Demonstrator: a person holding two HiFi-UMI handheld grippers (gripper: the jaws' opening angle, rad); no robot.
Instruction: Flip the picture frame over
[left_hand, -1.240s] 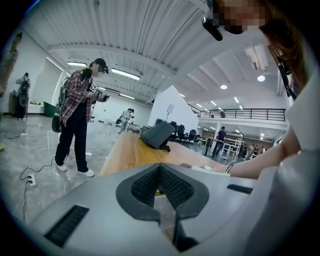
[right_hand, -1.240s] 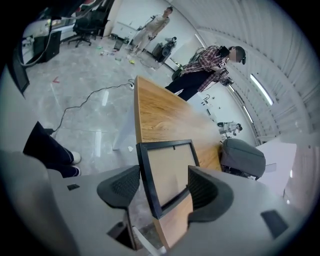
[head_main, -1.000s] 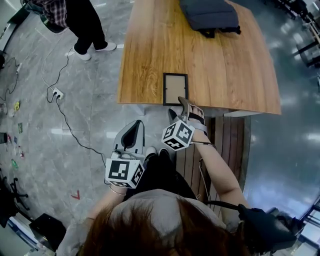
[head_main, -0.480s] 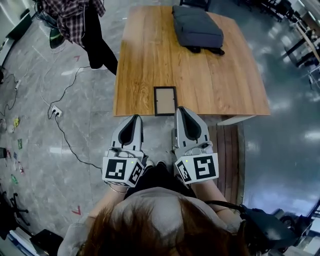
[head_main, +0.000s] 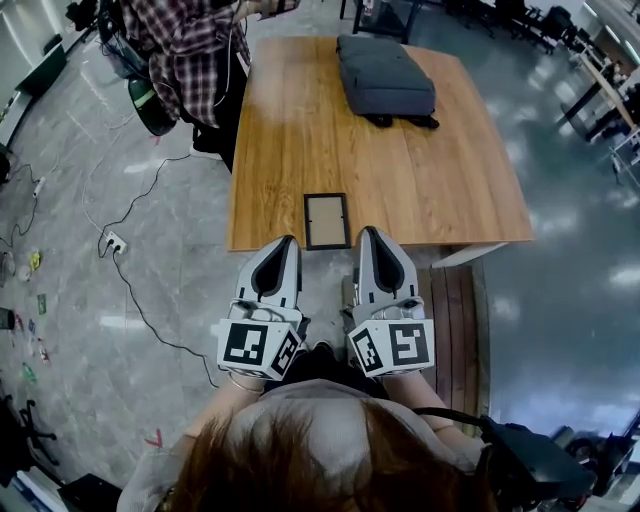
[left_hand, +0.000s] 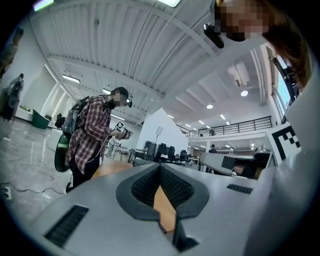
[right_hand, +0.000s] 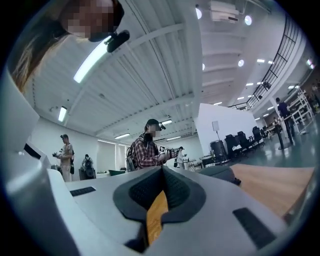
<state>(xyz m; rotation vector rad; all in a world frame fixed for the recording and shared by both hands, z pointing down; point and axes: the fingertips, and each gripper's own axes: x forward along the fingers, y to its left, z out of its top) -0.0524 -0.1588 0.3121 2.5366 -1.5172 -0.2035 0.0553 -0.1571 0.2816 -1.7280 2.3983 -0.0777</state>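
— Hovering side by side: what do the jaws hold?
— Nothing. Left gripper (head_main: 286, 243) and right gripper (head_main: 367, 233) each show jaws pressed together, empty. The picture frame (head_main: 327, 221) lies flat on the table (head_main: 430, 180), just ahead of both tips, between them.

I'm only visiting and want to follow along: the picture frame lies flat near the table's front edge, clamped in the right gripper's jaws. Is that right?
Not clamped. The picture frame lies flat near the table's front edge, but loose. The right gripper view shows the right gripper's jaws together on nothing, and the head view shows the frame untouched.
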